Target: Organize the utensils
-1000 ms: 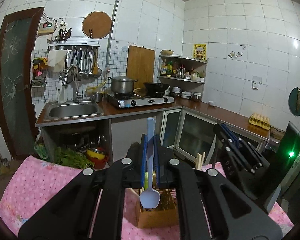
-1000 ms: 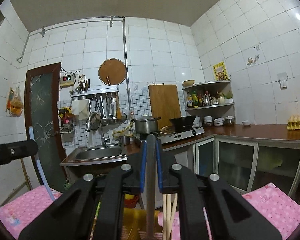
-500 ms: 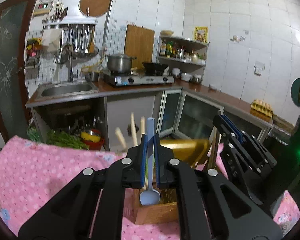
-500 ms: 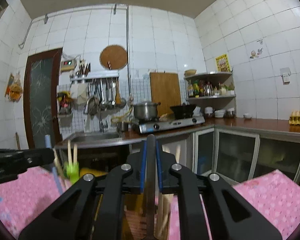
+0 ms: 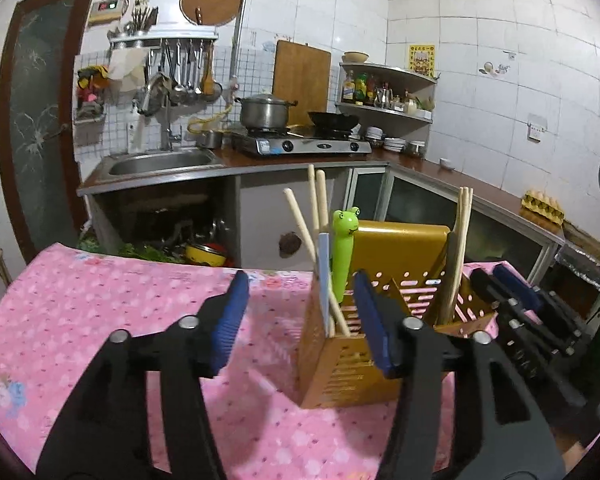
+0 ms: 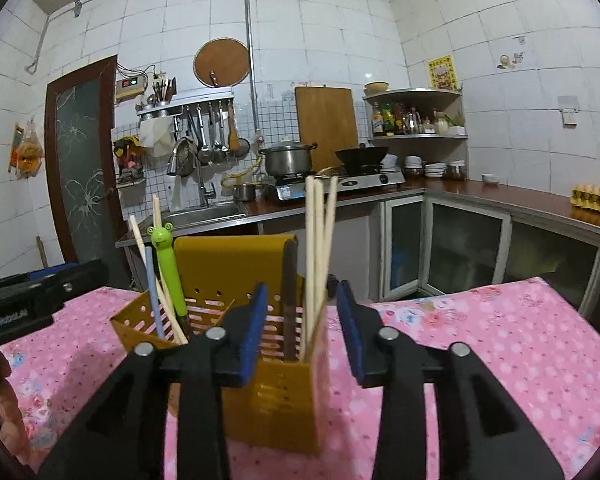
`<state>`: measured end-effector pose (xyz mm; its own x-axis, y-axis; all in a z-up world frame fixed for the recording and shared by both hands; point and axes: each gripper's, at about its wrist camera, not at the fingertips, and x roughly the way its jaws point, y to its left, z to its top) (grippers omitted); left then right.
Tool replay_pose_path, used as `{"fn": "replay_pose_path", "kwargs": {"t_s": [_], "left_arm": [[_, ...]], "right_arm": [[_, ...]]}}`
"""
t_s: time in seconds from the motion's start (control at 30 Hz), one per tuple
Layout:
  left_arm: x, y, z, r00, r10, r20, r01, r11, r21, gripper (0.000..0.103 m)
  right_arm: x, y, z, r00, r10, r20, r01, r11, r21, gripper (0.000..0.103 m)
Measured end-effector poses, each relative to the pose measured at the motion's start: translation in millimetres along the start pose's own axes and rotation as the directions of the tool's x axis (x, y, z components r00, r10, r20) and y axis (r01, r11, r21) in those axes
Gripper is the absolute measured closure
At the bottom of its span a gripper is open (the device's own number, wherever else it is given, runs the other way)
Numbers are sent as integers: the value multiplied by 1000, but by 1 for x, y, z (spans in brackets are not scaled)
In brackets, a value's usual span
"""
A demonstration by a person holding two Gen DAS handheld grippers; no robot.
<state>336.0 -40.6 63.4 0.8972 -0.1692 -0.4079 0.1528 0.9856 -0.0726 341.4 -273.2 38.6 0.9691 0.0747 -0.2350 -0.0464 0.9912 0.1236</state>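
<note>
Now both tongs have just been opening: left tongs [image 5: 300, 312] and right tongs [image 6: 300, 324] stand apart, empty. Light, stiff, slippery chopsticks [image 6: 318, 264] and the blue spoon [image 5: 323, 280] in the yellow holder [image 6: 276, 400] likely grip best mid-handle.

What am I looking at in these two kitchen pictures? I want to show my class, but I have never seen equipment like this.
There is no robot here: a person holds a two-finger gripper in each hand, and a wide-angle camera on each one looks forward along its fingers. One picture comes from the left gripper, the other from the right gripper. On a table with a pink cloth stands a yellow utensil holder. In it are chopsticks, a green frog-topped utensil, a pale blue spoon handle and a dark handle. Both grippers' jaws have just been opening and nothing is pressed between them; the blue spoon and the dark handle now stand in the holder.
</note>
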Motion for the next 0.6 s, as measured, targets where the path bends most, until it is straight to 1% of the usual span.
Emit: {"fn": "replay_pose_path", "kwargs": {"t_s": [0.07,0.1,0.13,0.17,0.23,0.27,0.3,0.33,0.43,0.5,0.6], "left_arm": [[-17,2,-2,1000,19,15,-19,1000,19,33],[-30,5,-5,999,25,30,-25,999,22,28],[-39,5,-7,999,32,41,-33,999,24,20],[-50,6,-10,998,44,55,-45,999,27,13],[-73,6,-17,995,60,84,-64,997,41,7],[-86,6,-21,993,69,94,-74,996,49,5],[-94,5,-24,992,74,98,-80,995,57,5],[-106,3,-29,992,78,100,-85,994,73,5],[-133,1,-44,988,109,109,-121,987,106,5],[-146,3,-54,989,113,101,-123,986,109,5],[-162,7,-69,989,108,103,-115,991,67,5]], "right_arm": [[-14,-1,1,1000,-13,-14,13,1000,0,61],[-26,-1,0,999,-25,-22,25,1000,-4,53],[-35,0,0,999,-38,-26,38,999,-13,46],[-44,1,-1,999,-44,-28,43,999,-23,44],[-68,5,-4,998,-62,-29,60,997,-50,31],[-81,8,-6,997,-68,-30,66,996,-56,28],[-93,10,-9,997,-72,-34,70,996,-61,20],[-101,12,-10,996,-76,-40,73,995,-68,15],[-136,19,-18,996,-88,-30,86,994,-67,8],[-156,23,-25,995,-98,-26,97,994,-57,4],[-174,25,-36,996,-90,-18,89,995,-33,4]]}}
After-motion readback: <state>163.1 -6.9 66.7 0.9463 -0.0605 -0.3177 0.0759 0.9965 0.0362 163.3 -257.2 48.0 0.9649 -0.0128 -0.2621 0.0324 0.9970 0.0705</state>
